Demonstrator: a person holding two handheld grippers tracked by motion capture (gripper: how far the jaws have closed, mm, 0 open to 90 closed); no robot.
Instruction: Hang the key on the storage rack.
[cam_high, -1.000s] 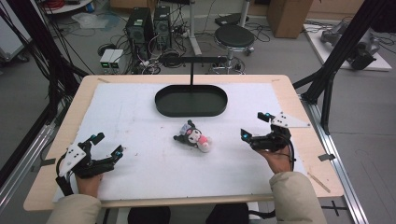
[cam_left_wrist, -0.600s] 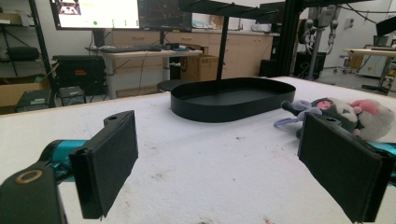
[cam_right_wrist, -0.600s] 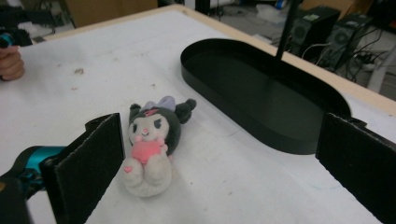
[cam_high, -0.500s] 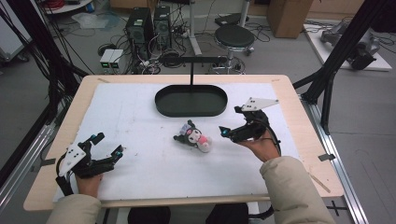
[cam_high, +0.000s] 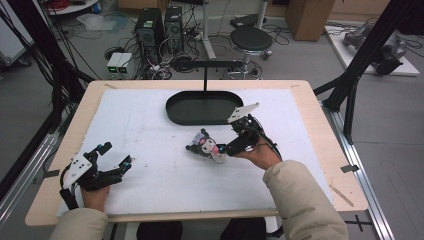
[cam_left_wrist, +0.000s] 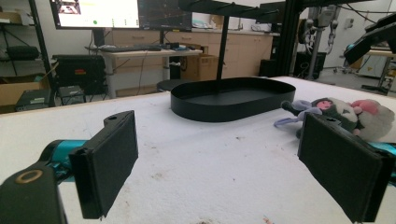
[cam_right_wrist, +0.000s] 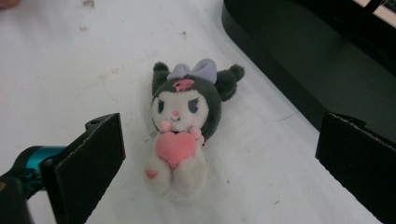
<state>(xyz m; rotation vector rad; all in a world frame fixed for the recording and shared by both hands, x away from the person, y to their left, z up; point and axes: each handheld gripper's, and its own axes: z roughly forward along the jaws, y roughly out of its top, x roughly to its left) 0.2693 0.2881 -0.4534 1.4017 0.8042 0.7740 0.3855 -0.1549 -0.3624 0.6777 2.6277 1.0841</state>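
Since the earlier frames, the right gripper (cam_high: 226, 149) has been travelling leftward across the bench (cam_high: 320, 125) and is now hanging just beside the plush toy (cam_high: 206, 146), while the left gripper (cam_high: 116, 155) is staying where it was near the front left corner. The toy is keeping its place on the white mat (cam_high: 150, 125), near the middle of the bench and a little in front of the black oval tray (cam_high: 172, 107).

In the right gripper view, the jaws are standing wide apart, one on each side of the toy (cam_right_wrist: 183, 128), neither one touching it. The toy is lying on its back there, its dark hood with a lilac bow pointing away from the camera and a pink heart resting on its chest. The tray's wall (cam_right_wrist: 261, 70) is running along the upper right of that view, close behind the toy.

In the left gripper view, the jaws are likewise spread open with nothing between them but bare mat (cam_left_wrist: 210, 168). Beyond them the tray (cam_left_wrist: 233, 102) is sitting on the mat, and the toy (cam_left_wrist: 345, 114) is lying to its right, partly hidden behind the right-hand jaw.

The person's sleeves (cam_high: 305, 200) are coming in from the bottom of the high view.
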